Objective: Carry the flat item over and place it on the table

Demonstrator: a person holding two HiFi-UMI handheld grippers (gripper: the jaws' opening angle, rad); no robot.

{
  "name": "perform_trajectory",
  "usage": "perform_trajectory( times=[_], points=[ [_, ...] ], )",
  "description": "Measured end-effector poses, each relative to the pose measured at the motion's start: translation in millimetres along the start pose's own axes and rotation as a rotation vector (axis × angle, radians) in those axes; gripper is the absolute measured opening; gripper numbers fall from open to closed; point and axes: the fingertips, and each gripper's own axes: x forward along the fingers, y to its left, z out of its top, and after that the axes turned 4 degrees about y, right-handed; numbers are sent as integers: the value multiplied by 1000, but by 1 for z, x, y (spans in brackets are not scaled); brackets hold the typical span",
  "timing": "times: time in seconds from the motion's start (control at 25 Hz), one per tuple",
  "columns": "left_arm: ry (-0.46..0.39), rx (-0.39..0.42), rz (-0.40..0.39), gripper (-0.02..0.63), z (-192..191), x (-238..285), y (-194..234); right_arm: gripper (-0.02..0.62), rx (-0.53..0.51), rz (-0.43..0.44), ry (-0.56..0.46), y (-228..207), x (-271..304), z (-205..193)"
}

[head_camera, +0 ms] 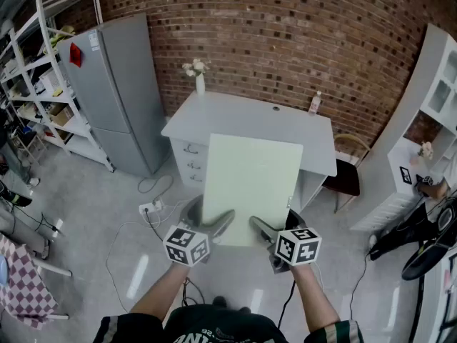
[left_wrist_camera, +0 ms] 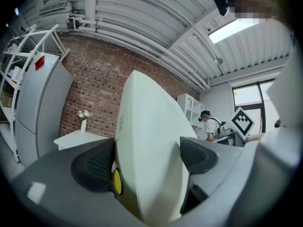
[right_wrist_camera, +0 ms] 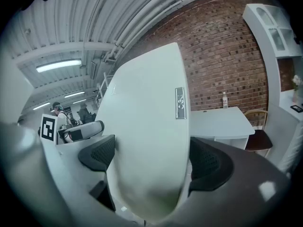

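The flat item is a pale, greenish-white rectangular panel (head_camera: 250, 188), held roughly level over the floor in the head view. Its far end overlaps the near edge of the white table (head_camera: 228, 113). My left gripper (head_camera: 214, 227) grips the panel's near left corner and my right gripper (head_camera: 268, 231) its near right corner. In the left gripper view the panel (left_wrist_camera: 151, 145) fills the gap between the dark pads (left_wrist_camera: 94, 167). The right gripper view shows the panel (right_wrist_camera: 147, 136) wedged the same way between that gripper's pads (right_wrist_camera: 208, 164), with a small grey label on its edge.
The table carries a vase of flowers (head_camera: 199, 77) and a bottle (head_camera: 315, 103) at its back, against a brick wall. A grey fridge (head_camera: 118, 91) and shelving (head_camera: 28, 70) stand left, a chair (head_camera: 348, 170) and white cabinet (head_camera: 435, 106) right. A power strip (head_camera: 151, 207) with cables lies on the floor.
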Motion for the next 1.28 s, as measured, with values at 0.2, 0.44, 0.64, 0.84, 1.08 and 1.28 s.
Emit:
perform_trajectory(
  times=[0.2, 0.44, 0.64, 0.84, 1.08, 1.28],
  points=[
    [1, -12, -6, 431, -4, 3, -6, 491, 1, -2, -4, -5, -5, -3],
    [3, -5, -16, 431, -2, 11, -8, 494, 9, -18, -12, -12, -6, 1],
    [13, -9, -22, 431, -4, 11, -3, 495, 22, -21, -4, -10, -1, -1],
    [6, -4, -27, 431, -1, 16, 5, 497, 21, -26, -15, -11, 6, 4],
    [1, 12, -39, 431, 9, 25, 19, 497, 25, -34, -38, -11, 20, 15],
    [-1, 3, -37, 431, 12, 37, 34, 499, 20, -32, -37, -17, 37, 25]
  ],
)
